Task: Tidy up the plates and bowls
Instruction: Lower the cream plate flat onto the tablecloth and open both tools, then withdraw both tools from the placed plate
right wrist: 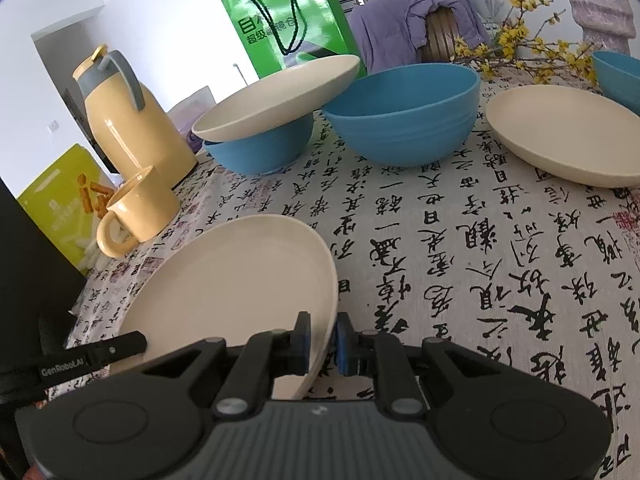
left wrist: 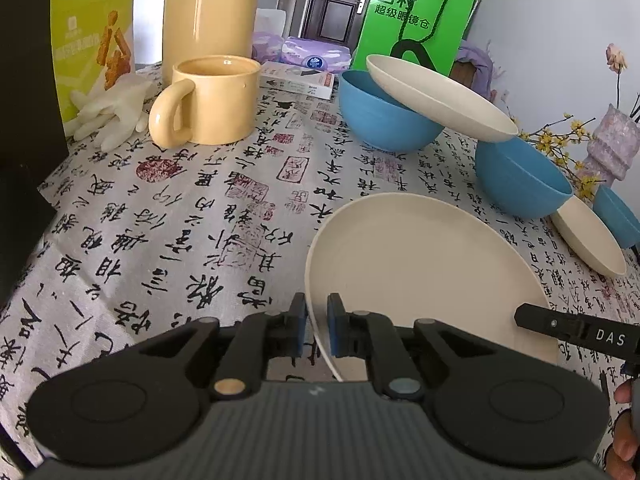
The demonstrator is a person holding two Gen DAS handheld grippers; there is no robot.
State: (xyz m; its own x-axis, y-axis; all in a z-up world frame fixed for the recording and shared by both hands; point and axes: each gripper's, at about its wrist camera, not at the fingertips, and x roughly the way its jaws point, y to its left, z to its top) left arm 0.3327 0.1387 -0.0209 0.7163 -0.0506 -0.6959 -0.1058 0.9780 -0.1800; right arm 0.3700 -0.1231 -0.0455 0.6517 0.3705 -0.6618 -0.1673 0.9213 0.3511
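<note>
A cream plate [left wrist: 420, 272] [right wrist: 232, 272] lies low over the calligraphy tablecloth, held at two opposite rims. My left gripper [left wrist: 317, 308] is shut on its left rim, and my right gripper [right wrist: 322, 324] is shut on its right rim. Each gripper's finger shows in the other's view, the right one [left wrist: 560, 322] and the left one [right wrist: 112, 350]. Farther back a second cream plate [left wrist: 436, 96] [right wrist: 276, 96] rests tilted on a blue bowl [left wrist: 380, 120] [right wrist: 260, 152]. Another blue bowl [left wrist: 520, 176] [right wrist: 404, 116], a third cream plate [left wrist: 588, 240] [right wrist: 560, 128] and a third blue bowl [left wrist: 618, 216] [right wrist: 616, 72] stand to the right.
A yellow mug [left wrist: 216, 100] [right wrist: 140, 208] and a yellow thermos jug [left wrist: 208, 8] [right wrist: 132, 120] stand at the back left, beside white gloves [left wrist: 112, 112] and a yellow-green snack box [left wrist: 92, 32]. Behind are a green paper bag [left wrist: 416, 16] and a vase of yellow flowers [left wrist: 612, 140]. A dark block [left wrist: 24, 80] borders the left.
</note>
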